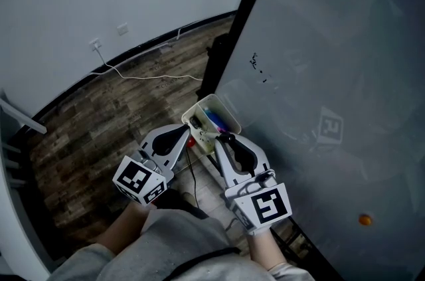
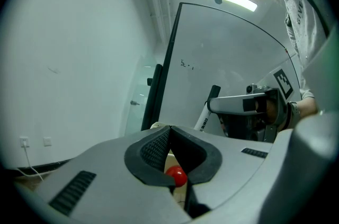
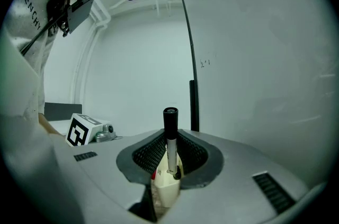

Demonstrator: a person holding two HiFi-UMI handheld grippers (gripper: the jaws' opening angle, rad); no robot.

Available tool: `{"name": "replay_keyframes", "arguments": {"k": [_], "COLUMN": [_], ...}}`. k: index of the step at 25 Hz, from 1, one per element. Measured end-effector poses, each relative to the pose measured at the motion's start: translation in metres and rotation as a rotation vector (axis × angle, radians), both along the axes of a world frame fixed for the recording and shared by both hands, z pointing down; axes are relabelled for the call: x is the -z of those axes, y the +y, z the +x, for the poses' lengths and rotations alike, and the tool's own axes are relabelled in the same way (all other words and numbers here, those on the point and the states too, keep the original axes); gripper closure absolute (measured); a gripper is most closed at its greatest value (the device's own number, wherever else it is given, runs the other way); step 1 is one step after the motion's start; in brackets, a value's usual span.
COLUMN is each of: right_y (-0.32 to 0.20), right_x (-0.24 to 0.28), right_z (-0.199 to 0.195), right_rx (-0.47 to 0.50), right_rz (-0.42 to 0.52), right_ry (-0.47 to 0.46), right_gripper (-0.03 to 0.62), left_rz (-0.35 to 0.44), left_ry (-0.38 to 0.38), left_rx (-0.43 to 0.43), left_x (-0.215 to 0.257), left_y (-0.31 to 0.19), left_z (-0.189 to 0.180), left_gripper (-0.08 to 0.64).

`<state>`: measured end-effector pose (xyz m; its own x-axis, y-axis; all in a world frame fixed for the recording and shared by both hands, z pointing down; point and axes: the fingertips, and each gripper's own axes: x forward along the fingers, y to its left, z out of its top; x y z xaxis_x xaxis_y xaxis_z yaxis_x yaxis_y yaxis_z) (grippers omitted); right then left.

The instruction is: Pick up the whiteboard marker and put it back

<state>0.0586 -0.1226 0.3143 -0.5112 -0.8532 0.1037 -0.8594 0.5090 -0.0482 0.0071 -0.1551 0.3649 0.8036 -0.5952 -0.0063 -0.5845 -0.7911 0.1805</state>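
A whiteboard marker with a white barrel and black cap stands upright between the pads of my right gripper, which is shut on it. The left gripper view shows the same marker sticking out of the right gripper. Its lower end is just over a white marker tray fixed at the whiteboard's left edge. My left gripper sits beside the tray's left side, its jaws shut with nothing held. A red round object shows just beyond them.
The large whiteboard with a black frame fills the right. Blue and purple markers lie in the tray. Wooden floor and a white cable lie along the wall at left. An orange magnet sticks on the board.
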Motion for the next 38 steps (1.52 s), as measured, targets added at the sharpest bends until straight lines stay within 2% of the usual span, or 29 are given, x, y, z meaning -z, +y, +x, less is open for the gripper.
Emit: {"name": "replay_keyframes", "arguments": {"k": [10, 16, 29, 35, 38], "right_y": [0.0, 0.0, 0.001, 0.004, 0.005], "right_x": [0.011, 0.013, 0.035, 0.04, 0.049], "right_z": [-0.002, -0.001, -0.008, -0.006, -0.009], "right_rx": [0.015, 0.004, 0.02, 0.005, 0.016], "right_rz": [0.024, 0.012, 0.065, 0.063, 0.095], "right_ry": [-0.01, 0.018, -0.005, 0.017, -0.002], "right_gripper": [0.517, 0.516, 0.517, 0.517, 0.516], "left_rz": [-0.002, 0.002, 0.013, 0.013, 0.012], "left_ry": [0.002, 0.006, 0.015, 0.025, 0.027], "left_rx": [0.008, 0.005, -0.016, -0.02, -0.021], "left_x": [0.0, 0.002, 0.007, 0.011, 0.012], "left_y": [-0.002, -0.003, -0.005, -0.004, -0.004], "left_z": [-0.002, -0.003, 0.0, 0.0, -0.001], "left_gripper": [0.549, 0.549, 0.549, 0.549, 0.549]}}
